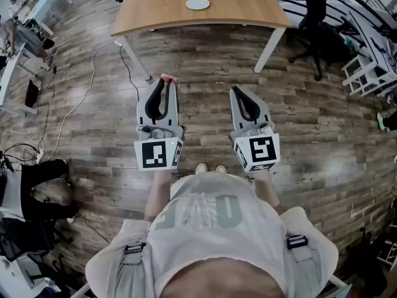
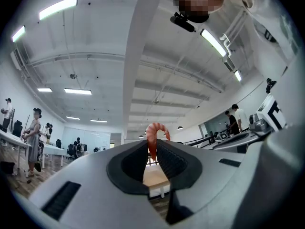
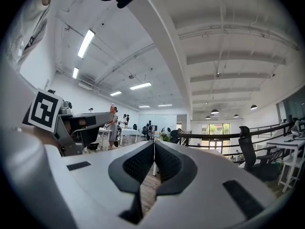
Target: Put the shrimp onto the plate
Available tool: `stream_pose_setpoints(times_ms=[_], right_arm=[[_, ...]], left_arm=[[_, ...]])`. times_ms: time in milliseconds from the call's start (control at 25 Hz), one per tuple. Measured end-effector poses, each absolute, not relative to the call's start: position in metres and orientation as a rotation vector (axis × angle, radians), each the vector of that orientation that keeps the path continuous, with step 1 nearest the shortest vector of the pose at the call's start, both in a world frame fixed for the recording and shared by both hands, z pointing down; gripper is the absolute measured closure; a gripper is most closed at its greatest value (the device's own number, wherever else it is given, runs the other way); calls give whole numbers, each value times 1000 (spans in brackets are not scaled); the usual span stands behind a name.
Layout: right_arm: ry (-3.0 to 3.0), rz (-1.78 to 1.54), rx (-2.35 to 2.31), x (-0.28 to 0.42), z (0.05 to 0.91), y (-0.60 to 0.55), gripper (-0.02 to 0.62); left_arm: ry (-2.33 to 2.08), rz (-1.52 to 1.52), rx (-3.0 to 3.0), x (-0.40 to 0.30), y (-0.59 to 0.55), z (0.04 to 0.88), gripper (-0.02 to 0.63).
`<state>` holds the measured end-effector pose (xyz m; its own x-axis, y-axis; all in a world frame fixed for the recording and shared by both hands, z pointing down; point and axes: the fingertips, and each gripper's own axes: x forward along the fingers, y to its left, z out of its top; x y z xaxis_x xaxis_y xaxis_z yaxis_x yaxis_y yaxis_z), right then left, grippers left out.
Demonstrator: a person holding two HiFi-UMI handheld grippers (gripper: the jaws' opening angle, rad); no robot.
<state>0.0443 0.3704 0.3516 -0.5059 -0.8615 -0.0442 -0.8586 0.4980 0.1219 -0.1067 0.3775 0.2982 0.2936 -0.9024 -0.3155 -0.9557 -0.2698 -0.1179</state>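
Wooden floor planks point(image 1: 322, 141) fill most of the head view, and at their far side stands a light wooden table point(image 1: 161, 14) on white legs, well apart from the person. The person point(image 1: 211, 228), in a pale shirt, stands on the open floor and holds both tools out at about waist height, pointing toward the table, so this looks like the carrying step and not yet the placing. The left gripper point(image 1: 165, 81) is pinching the shrimp: in the left gripper view its ribbed pads press on the lower body from both sides, while the curled orange top sticks out above the tips, a hold that leaves the curved end free to be laid down. The right gripper point(image 1: 235, 90) has its jaws pressed together with nothing between them; it seems merely to ride along beside the other. A small white plate point(image 1: 198, 4) lies on the table about midway between its left and right edges, back from the near edge, and looks bare. The shrimp point(image 2: 153, 136) is therefore in the air over the floor, short of the table's near edge and well apart from the plate, so the reach across that edge remains to be made.
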Motion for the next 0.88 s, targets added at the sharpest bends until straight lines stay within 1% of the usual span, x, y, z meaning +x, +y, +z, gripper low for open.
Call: stream_pose_setpoints(times_ms=[280, 520, 720, 880], right_arm=[[-2667, -124, 1536, 25, 377, 357, 574], [-2616, -65, 1559, 24, 397, 331, 574], [-2627, -80, 1540, 26, 398, 283, 574], [-2660, -77, 1533, 31, 398, 223, 574]], left_arm=[[1692, 260, -2299, -136, 366, 312, 546], [1753, 230, -2329, -158, 339, 336, 546], [1772, 221, -2322, -157, 295, 340, 546], [1783, 213, -2308, -151, 242, 340, 546]])
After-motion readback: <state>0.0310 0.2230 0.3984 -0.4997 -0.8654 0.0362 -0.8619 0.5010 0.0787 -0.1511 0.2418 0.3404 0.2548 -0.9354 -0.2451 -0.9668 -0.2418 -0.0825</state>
